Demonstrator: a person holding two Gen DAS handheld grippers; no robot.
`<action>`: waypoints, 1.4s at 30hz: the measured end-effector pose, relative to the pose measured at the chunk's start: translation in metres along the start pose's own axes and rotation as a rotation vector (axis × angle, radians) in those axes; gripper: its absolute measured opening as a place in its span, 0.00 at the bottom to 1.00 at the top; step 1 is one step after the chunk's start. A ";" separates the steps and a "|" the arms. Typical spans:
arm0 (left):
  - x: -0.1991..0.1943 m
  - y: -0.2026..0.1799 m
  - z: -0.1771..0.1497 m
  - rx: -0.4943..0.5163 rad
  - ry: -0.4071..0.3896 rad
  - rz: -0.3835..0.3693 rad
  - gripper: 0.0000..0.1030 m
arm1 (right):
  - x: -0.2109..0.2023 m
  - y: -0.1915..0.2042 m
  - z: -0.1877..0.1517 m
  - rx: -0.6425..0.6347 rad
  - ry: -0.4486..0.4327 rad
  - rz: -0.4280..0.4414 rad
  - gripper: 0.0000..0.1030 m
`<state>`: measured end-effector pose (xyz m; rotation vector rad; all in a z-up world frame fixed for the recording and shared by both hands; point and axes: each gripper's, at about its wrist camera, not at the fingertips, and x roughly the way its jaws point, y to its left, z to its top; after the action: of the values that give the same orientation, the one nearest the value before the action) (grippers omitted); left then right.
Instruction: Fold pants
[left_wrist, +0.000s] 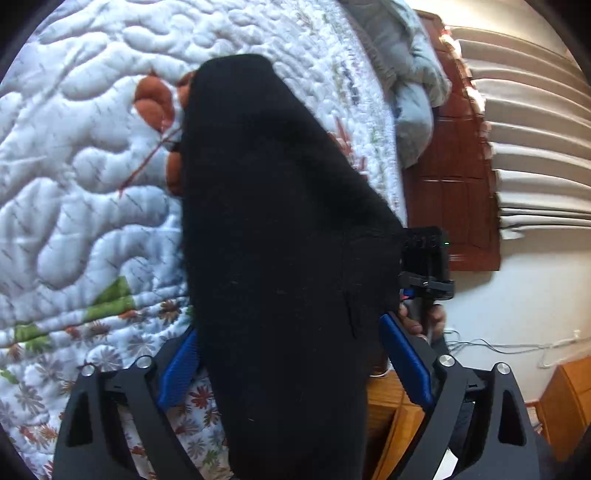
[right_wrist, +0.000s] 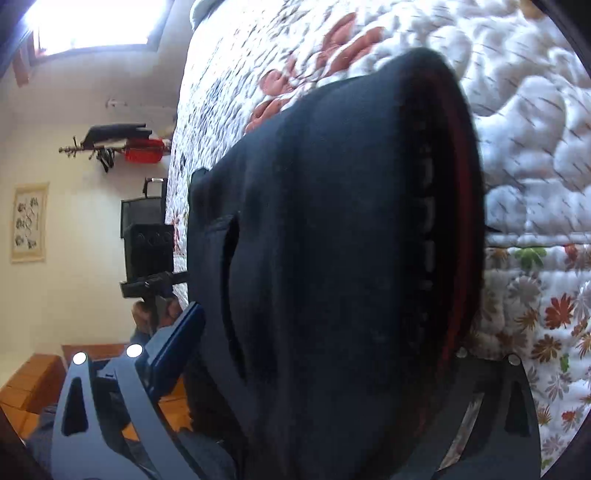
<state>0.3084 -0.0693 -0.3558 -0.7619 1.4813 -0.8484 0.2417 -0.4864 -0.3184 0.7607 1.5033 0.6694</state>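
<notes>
- The left gripper (left_wrist: 291, 365) is pointing along the bed, its two blue fingers (left_wrist: 179, 369) spread wide on either side of the black pants (left_wrist: 280, 229), not pinching them.
- The right gripper (right_wrist: 332, 369) is sitting under the same pants (right_wrist: 332, 229); one blue finger (right_wrist: 173, 354) is showing at 8 o'clock, the other is hidden, so I cannot tell its grip.
- One pair of pants is hanging over one floral quilt (left_wrist: 85, 155), filling each view's centre.

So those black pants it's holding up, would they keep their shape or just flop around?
Probably flop: the black pants drape and sag between the left gripper fingers rather than standing stiff. In the right wrist view the fabric bulges in soft folds, so it seems thick but limp. It looks matte, so it likely won't slip easily.
</notes>
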 end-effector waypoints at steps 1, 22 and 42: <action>0.001 -0.001 0.000 -0.003 -0.002 0.024 0.69 | -0.002 -0.003 0.000 0.013 -0.009 -0.007 0.78; -0.080 -0.042 -0.008 0.116 -0.189 0.091 0.26 | 0.018 0.125 0.013 -0.175 -0.101 -0.069 0.31; -0.239 0.136 0.088 -0.143 -0.365 0.234 0.41 | 0.236 0.220 0.222 -0.191 0.018 -0.083 0.48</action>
<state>0.4170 0.1979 -0.3504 -0.7832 1.2797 -0.4038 0.4738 -0.1719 -0.3055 0.5449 1.4551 0.7470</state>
